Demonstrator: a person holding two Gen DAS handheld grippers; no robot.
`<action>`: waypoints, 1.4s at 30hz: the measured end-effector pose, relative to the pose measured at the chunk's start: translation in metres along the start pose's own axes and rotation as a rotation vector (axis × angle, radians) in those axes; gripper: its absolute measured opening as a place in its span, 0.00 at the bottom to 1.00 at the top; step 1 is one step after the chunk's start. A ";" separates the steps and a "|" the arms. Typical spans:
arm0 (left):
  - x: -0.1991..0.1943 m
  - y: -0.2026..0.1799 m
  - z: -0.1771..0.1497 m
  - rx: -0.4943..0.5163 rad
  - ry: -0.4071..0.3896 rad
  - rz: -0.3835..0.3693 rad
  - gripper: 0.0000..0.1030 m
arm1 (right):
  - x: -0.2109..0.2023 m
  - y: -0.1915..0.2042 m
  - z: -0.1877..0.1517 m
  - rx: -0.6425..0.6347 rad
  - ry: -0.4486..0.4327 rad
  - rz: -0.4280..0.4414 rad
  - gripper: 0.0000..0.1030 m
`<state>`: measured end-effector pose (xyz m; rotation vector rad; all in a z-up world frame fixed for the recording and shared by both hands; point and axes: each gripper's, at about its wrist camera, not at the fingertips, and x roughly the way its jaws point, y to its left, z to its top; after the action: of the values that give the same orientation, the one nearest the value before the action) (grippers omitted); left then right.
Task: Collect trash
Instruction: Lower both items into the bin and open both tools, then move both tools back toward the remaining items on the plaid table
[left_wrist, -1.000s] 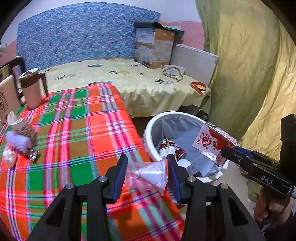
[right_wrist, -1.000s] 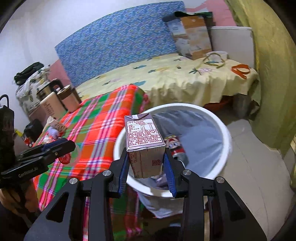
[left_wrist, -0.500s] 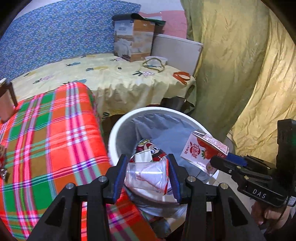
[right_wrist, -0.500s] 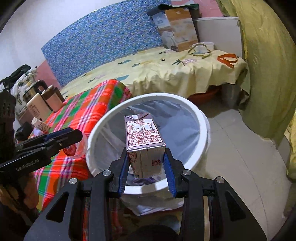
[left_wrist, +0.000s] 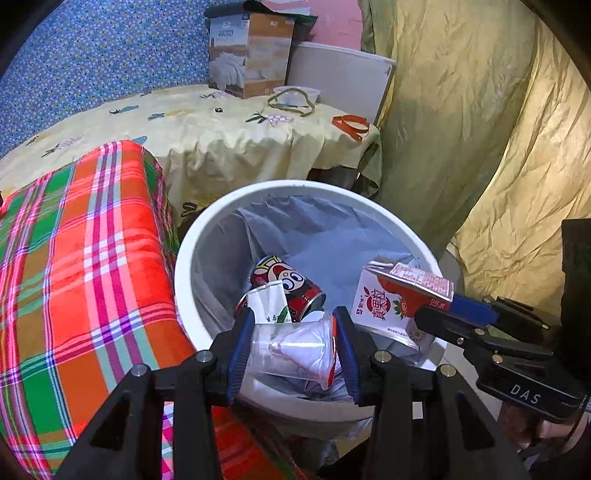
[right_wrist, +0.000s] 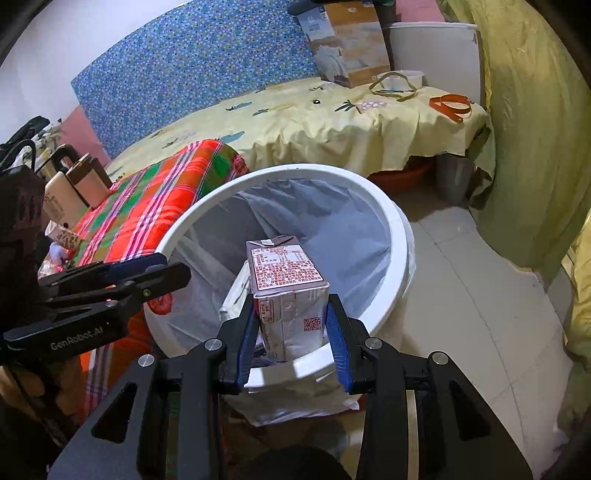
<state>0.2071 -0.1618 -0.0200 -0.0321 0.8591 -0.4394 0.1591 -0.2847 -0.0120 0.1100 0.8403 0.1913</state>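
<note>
**Both loads hang over the bin mouth; the way out is straight down**

The left claw (left_wrist: 293, 349) is clamped on a crushed clear plastic cup (left_wrist: 291, 347), which lies sideways between the blue pads, its long axis running pad to pad. It sits just above the near rim of the white trash bin (left_wrist: 184, 273), over the opening rather than the plaid-covered desk (left_wrist: 85, 258) at its left. Below it in the bin lie a red drink can (left_wrist: 291, 284) and a white paper cup (left_wrist: 267, 301).

The right claw (right_wrist: 291, 332) is closed on a milk carton (right_wrist: 288, 288), held upright with its long axis vertical, and also over the bin (right_wrist: 391, 236), inside the near rim. In the left view the carton (left_wrist: 388, 306) hangs at the bin's right side, just beside the plastic cup but apart from it.

My judgement: neither hand needs further travel; each piece should fall inside once its pads part. The plastic cup is nearer the rim, so it carries the greater risk of clipping it.
</note>
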 end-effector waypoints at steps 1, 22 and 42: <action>0.001 0.000 -0.001 0.000 0.003 -0.001 0.44 | 0.000 0.000 0.000 -0.003 0.000 -0.002 0.37; -0.032 0.021 -0.012 -0.060 -0.045 0.011 0.50 | -0.020 0.013 0.003 -0.005 -0.081 0.007 0.57; -0.112 0.058 -0.057 -0.154 -0.152 0.114 0.50 | -0.034 0.081 -0.009 -0.130 -0.079 0.149 0.57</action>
<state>0.1220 -0.0569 0.0118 -0.1559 0.7399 -0.2592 0.1202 -0.2130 0.0211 0.0576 0.7396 0.3792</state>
